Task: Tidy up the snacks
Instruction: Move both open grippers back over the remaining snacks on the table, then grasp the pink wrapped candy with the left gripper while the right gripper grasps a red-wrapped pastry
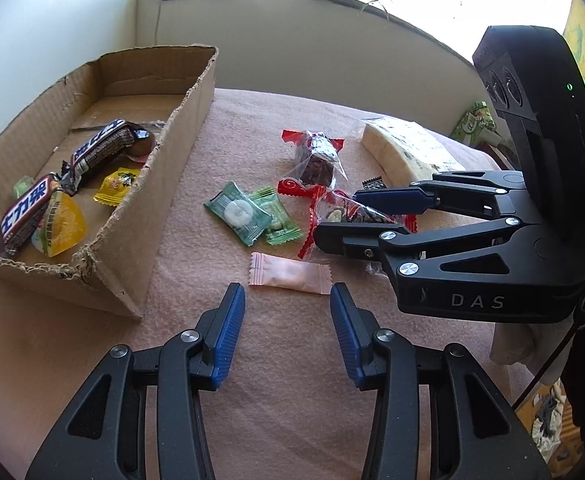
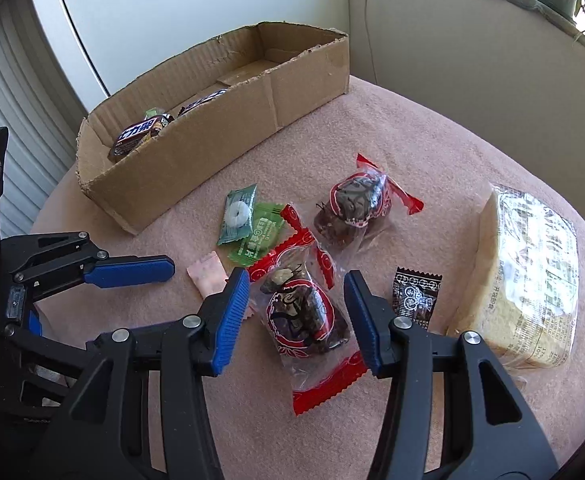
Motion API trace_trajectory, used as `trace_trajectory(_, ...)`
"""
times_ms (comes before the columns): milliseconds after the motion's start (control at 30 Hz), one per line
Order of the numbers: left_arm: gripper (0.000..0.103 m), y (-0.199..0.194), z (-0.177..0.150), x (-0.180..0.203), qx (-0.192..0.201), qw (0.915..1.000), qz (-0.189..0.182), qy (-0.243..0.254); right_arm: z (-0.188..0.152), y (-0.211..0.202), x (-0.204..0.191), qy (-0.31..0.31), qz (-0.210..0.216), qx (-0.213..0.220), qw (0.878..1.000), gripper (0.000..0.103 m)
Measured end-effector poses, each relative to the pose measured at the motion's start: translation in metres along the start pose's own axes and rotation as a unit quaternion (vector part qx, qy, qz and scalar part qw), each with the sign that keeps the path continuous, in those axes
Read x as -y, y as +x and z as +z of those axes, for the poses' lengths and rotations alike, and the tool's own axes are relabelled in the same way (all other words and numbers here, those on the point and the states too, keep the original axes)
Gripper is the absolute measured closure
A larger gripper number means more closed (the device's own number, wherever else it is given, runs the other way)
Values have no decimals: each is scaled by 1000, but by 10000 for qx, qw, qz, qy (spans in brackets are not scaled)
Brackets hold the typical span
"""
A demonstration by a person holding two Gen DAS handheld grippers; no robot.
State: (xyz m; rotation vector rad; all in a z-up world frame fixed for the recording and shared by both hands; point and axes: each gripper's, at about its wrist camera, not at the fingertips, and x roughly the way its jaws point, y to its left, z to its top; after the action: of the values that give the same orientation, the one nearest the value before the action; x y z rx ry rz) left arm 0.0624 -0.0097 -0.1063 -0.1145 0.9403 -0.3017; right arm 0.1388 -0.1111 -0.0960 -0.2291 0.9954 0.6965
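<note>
Left gripper (image 1: 287, 312) jaws spread, empty, pink candy (image 1: 290, 279) just ahead on pink cloth (image 1: 276, 380); cardboard box (image 1: 132, 248) at left holds snack bars. Right gripper (image 2: 296, 304) jaws wide, straddling red-edged snack pack (image 2: 306, 320), not clamped; bread pack (image 2: 532, 280) to the right.

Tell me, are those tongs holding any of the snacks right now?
No, nothing is held. The right tongs stand open around the nearer red-wrapped snack without pinching it, and the left tongs are open just short of the pink candy.
</note>
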Motion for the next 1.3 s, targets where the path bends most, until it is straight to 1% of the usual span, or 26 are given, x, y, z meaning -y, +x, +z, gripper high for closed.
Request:
trace_trajectory(167, 60, 7, 4, 5, 21, 9996, 143, 226, -6, -4, 12, 333, 77, -10, 9994, 57)
trace_trajectory(333, 60, 16, 12, 13, 23, 9982, 316, 510, -14, -10, 23, 590, 131, -13, 9982, 57)
trace_trajectory(433, 60, 23, 16, 16, -7, 9979, 284, 589, -17, -14, 25, 637, 111, -11, 9979, 57)
trace_trajectory(500, 53, 27, 18, 16, -53, 9974, 233, 673, -18, -17, 25, 639, 130, 0, 9979, 57)
trace_trajectory(533, 47, 31, 19, 16, -90, 9970, 229, 734, -18, -18, 26, 627, 120, -13, 9980, 57)
trace_trajectory(633, 47, 34, 20, 26, -94, 9953, 372, 890, -20, -18, 24, 584, 26, -25, 9983, 57)
trace_trajectory(733, 47, 37, 20, 30, -53, 9940, 431, 1000, -21, -18, 24, 631, 13, 1, 9980, 57)
trace_trajectory(800, 54, 38, 20, 31, -33, 9933, 418, 1080, -22, -18, 27, 707, 21, -5, 9975, 57)
trace_trajectory(867, 63, 37, 19, 32, -10, 9924, 420, 1154, -24, -20, 28, 719, -6, -7, 9974, 58)
trace_trajectory(933, 68, 36, 18, 32, 14, 9924, 439, 1152, -25, -21, 28, 705, -43, -1, 9975, 59)
trace_trajectory(1100, 76, 29, 16, 26, 40, 9939, 416, 1023, -26, -23, 28, 797, -48, 67, 9968, 63)
trace_trajectory(1133, 83, 27, 16, 25, 57, 9942, 421, 984, -27, -24, 28, 807, -44, 80, 9967, 65)
trace_trajectory(1200, 84, 24, 15, 20, 49, 9957, 362, 857, -28, -26, 28, 839, -71, 110, 9964, 67)
trace_trajectory(1233, 85, 23, 15, 19, 35, 9960, 328, 834, -28, -27, 28, 854, -82, 126, 9962, 69)
trace_trajectory(1300, 85, 23, 14, 18, 49, 9960, 332, 831, -28, -28, 27, 856, -79, 142, 9962, 70)
